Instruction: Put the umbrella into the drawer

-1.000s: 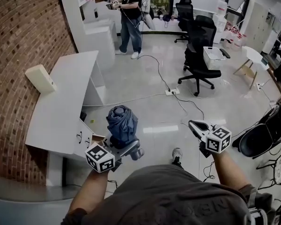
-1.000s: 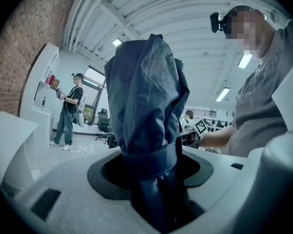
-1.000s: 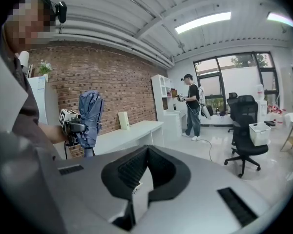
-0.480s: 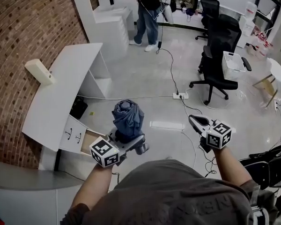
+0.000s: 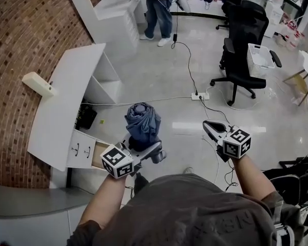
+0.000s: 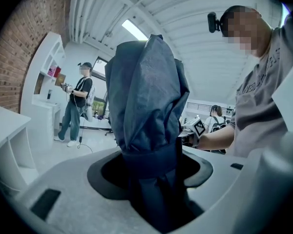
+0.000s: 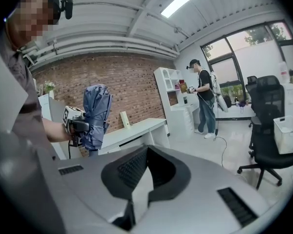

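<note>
A folded dark-blue umbrella (image 5: 142,123) stands upright in my left gripper (image 5: 141,148), whose jaws are shut on its lower part; it fills the left gripper view (image 6: 146,96). The white desk (image 5: 61,101) is at the left in the head view. One drawer (image 5: 96,155) is pulled out just left of my left gripper, partly hidden by the marker cube. My right gripper (image 5: 211,128) hovers over the floor to the right, its jaws closed together with nothing held (image 7: 147,152). From the right gripper view, the umbrella (image 7: 95,113) shows at the left in front of the desk.
A cream box (image 5: 37,84) lies on the desk by the brick wall. A power strip (image 5: 201,95) and cables cross the floor. A black office chair (image 5: 244,45) with a white basket (image 5: 261,55) stands at the back right. Another person (image 5: 159,4) stands far back.
Both grippers have shifted across the floor toward the desk; the pulled-out drawer now sits closer to my left gripper. The umbrella stays gripped and upright. The right gripper stays shut.
</note>
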Tool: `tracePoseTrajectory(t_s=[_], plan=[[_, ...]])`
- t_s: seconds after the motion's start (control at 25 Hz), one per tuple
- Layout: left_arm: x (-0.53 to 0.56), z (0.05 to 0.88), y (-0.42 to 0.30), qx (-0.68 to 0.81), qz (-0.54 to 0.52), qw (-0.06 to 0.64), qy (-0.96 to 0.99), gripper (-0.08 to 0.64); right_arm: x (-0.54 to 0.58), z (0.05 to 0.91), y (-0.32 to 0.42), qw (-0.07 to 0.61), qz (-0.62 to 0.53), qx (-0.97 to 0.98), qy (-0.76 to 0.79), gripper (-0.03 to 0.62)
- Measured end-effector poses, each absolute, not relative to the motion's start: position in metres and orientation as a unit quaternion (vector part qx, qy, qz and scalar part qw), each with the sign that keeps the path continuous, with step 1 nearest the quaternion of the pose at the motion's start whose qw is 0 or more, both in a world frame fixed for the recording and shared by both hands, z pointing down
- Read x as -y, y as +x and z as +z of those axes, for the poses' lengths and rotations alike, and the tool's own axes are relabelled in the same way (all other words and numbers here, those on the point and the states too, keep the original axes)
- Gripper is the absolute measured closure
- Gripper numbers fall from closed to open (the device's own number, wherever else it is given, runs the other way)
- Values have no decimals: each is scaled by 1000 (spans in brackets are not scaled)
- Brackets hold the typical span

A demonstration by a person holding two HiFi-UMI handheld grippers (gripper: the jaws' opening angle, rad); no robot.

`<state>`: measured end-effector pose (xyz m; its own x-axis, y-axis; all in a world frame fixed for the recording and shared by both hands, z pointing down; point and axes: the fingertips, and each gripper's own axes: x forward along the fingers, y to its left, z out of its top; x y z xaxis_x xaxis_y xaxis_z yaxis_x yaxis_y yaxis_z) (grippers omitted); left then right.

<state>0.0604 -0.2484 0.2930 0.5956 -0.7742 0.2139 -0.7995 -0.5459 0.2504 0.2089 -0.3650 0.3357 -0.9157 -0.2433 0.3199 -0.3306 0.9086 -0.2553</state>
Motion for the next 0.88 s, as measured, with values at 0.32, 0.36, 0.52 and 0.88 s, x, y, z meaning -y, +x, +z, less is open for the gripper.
tracePoseTrajectory(t_s=[0.32, 0.36, 0.52, 0.88], plan=[[262, 302, -19, 389, 21, 164, 906, 308, 356, 329, 165, 155, 146, 950, 231, 598], [259, 305, -34, 382, 22, 166, 909, 308, 349, 330, 157, 157, 148, 946, 243, 600], [241, 318, -94, 358, 41, 162, 919, 308, 319, 332, 123, 167, 157, 935, 272, 598], [226, 369, -134, 434, 47, 166, 884, 308, 345, 333, 98, 185, 136, 948, 219, 598]])
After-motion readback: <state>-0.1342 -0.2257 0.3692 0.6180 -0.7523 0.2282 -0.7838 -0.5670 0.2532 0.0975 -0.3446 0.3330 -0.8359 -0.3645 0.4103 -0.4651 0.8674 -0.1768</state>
